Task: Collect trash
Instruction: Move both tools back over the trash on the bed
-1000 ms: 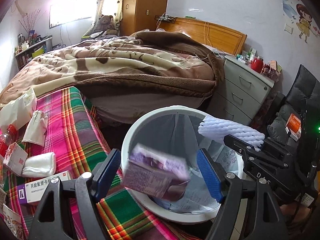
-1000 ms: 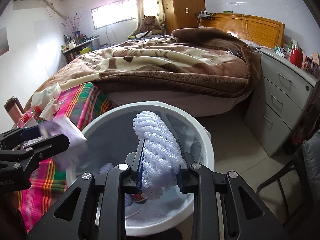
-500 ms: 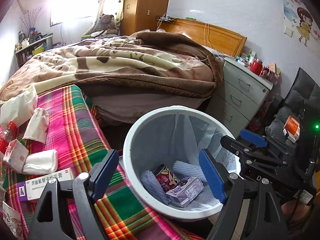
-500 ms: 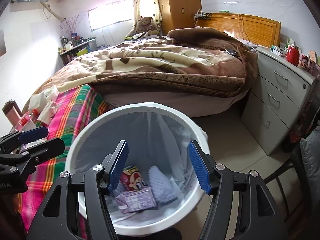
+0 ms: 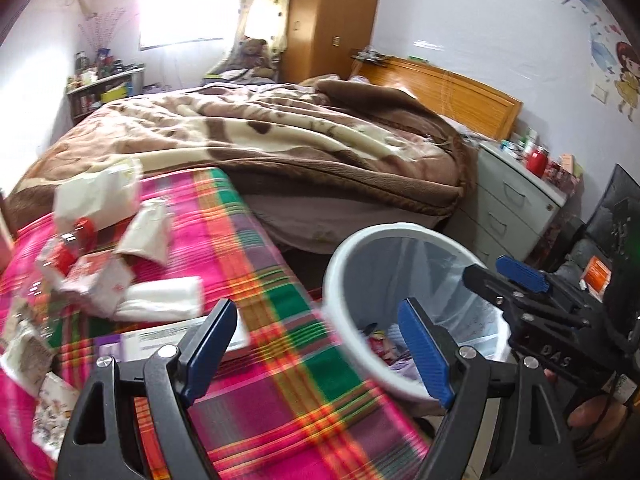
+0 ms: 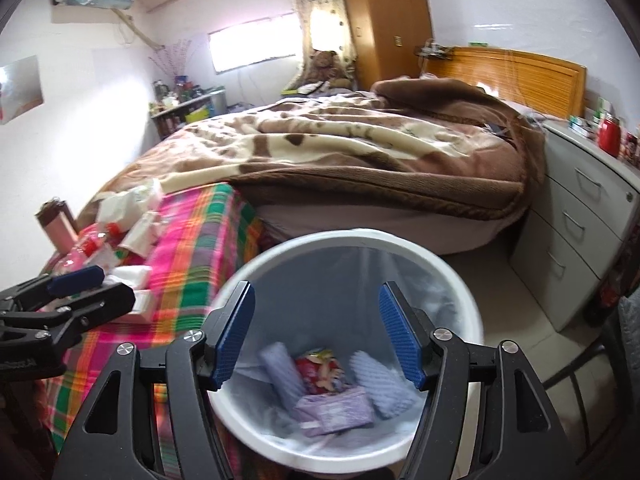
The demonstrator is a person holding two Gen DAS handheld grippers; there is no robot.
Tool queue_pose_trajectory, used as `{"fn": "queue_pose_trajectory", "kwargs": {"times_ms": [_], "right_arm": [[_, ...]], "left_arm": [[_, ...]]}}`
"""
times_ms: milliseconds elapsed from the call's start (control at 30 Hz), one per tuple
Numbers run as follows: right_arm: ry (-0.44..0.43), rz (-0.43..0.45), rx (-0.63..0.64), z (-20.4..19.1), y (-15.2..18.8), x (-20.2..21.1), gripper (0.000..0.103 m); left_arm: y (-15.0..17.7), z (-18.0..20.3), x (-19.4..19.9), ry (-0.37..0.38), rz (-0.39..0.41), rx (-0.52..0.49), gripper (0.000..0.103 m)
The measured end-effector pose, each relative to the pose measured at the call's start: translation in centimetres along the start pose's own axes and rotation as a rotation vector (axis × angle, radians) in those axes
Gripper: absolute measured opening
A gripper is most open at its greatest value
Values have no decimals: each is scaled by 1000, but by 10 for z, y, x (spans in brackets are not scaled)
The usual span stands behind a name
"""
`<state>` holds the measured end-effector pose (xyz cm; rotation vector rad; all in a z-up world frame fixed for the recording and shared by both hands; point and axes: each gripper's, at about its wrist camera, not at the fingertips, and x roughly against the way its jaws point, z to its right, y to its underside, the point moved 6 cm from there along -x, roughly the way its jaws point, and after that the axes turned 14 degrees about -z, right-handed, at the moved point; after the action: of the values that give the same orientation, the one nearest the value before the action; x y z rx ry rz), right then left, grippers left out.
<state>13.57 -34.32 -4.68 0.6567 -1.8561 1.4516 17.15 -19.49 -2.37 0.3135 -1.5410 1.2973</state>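
Note:
A white trash bin with a clear liner stands beside the plaid-covered table; it also shows in the left wrist view. Inside lie a purple box, a red can and two white foam nets. My right gripper is open and empty above the bin. My left gripper is open and empty over the table edge, left of the bin. On the table lie a long white-and-purple box, a folded white packet, crumpled paper and small red-and-white cartons.
A bed with a brown blanket lies behind the table. A grey drawer chest stands to the right, a dark chair beside it. A pink flask stands at the table's far left.
Both grippers opened and dropped the purple box and the foam net into the bin. The left gripper has since swung left toward the table.

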Motion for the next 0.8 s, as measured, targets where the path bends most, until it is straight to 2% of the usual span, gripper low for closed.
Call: {"fn": "queue_pose_trajectory", "kwargs": {"times_ms": [400,600,800], "right_arm": [[-97,-26,128,-73,-1,-22,69],[-168,-66,208,-108,2,-36,69],[-188,-105,315,-141,2,-53,69]], "left_arm": [[26,-100,39,-118,49,158,84],[44,-154,52,-184,50,242,85],[63,-200,54,-226,28,306,85]]}}
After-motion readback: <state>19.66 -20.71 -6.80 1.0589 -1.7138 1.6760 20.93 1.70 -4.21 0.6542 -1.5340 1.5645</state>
